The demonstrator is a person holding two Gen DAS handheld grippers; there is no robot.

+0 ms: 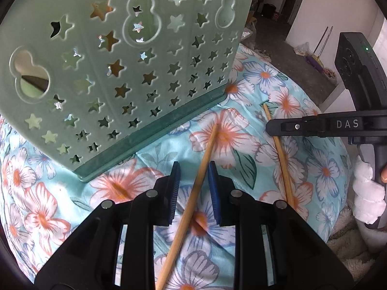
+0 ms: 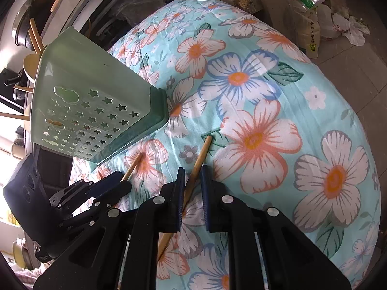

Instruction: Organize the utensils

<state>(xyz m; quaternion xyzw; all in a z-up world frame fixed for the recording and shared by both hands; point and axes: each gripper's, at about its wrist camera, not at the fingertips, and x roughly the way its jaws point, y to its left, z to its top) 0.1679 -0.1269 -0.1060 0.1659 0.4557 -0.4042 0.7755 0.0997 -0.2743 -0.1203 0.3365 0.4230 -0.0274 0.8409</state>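
Observation:
A green plastic utensil holder point(image 1: 116, 77) with star-shaped holes stands on a floral cloth; it also shows in the right wrist view point(image 2: 96, 101). Two wooden chopsticks lie flat on the cloth. One chopstick point(image 1: 193, 193) runs between the fingers of my open left gripper point(image 1: 193, 169). The other chopstick point(image 2: 193, 176) runs between the fingers of my open right gripper point(image 2: 192, 171). In the left wrist view that second chopstick point(image 1: 280, 154) lies to the right, under the right gripper's black finger point(image 1: 290, 126). In the right wrist view the left gripper point(image 2: 108, 188) sits over the first chopstick point(image 2: 133, 166).
The floral cloth point(image 2: 266, 96) covers a rounded table. Wooden utensil handles point(image 2: 33, 36) stick out of the holder's top. Plastic bags point(image 2: 314, 7) lie on the floor beyond the table. A white fluffy object point(image 1: 367, 193) is at the right edge.

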